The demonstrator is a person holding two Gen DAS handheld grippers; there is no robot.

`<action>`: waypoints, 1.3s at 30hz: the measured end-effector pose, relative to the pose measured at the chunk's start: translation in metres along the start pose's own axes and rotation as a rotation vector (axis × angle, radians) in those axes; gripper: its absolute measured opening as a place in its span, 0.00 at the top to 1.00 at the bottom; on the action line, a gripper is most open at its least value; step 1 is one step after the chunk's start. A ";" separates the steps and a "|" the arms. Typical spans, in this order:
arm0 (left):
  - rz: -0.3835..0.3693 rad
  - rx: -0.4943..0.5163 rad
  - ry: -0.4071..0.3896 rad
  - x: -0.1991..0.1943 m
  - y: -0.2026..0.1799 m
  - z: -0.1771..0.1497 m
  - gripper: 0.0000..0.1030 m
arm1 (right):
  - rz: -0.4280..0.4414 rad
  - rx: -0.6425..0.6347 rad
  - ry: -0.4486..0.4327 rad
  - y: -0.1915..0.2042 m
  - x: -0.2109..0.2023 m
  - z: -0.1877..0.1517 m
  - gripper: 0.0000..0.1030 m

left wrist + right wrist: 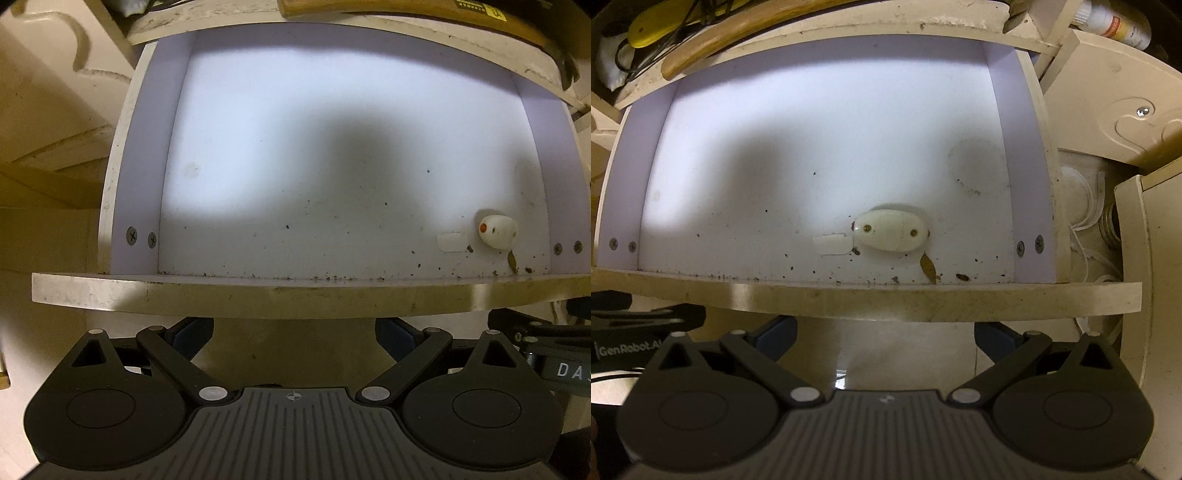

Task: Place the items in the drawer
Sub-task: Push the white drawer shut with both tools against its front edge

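A white drawer (258,295) is pulled open below both cameras; it also shows in the right wrist view (923,299). Its floor holds a small white oval plastic fitting (890,232), seen near the right front corner in the left wrist view (496,232), with a white chip (831,245) beside it. My left gripper (293,328) is open and empty, its fingertips hidden under the drawer's front edge. My right gripper (884,328) is open and empty, likewise under the front edge.
A wooden handle (713,40) and a yellow tool (653,26) lie on the shelf above the drawer. A bottle (1115,22) stands at upper right. A dry leaf (929,267) and dirt specks lie on the drawer floor. Cabinet panels flank the drawer.
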State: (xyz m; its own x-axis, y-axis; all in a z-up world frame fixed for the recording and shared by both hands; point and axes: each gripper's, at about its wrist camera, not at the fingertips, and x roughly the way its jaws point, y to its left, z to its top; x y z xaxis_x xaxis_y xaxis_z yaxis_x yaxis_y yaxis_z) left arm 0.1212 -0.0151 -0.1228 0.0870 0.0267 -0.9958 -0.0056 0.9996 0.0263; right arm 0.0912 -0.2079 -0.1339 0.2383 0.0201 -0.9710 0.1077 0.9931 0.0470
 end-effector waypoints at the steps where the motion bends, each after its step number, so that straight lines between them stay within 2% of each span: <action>1: 0.001 0.000 -0.005 0.000 0.000 0.002 0.06 | -0.003 -0.002 -0.004 0.000 0.000 0.000 0.00; 13: 0.004 -0.001 -0.056 -0.004 0.000 0.013 0.06 | -0.010 -0.004 -0.055 0.005 -0.003 0.005 0.00; 39: 0.025 0.000 -0.241 -0.013 -0.006 0.011 0.06 | -0.029 -0.009 -0.254 0.010 -0.012 0.025 0.00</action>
State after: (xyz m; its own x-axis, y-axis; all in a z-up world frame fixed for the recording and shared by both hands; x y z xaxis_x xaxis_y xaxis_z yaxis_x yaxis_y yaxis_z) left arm 0.1312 -0.0213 -0.1089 0.3217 0.0517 -0.9454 -0.0105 0.9986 0.0510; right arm 0.1132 -0.2011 -0.1163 0.4701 -0.0370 -0.8818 0.1101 0.9938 0.0170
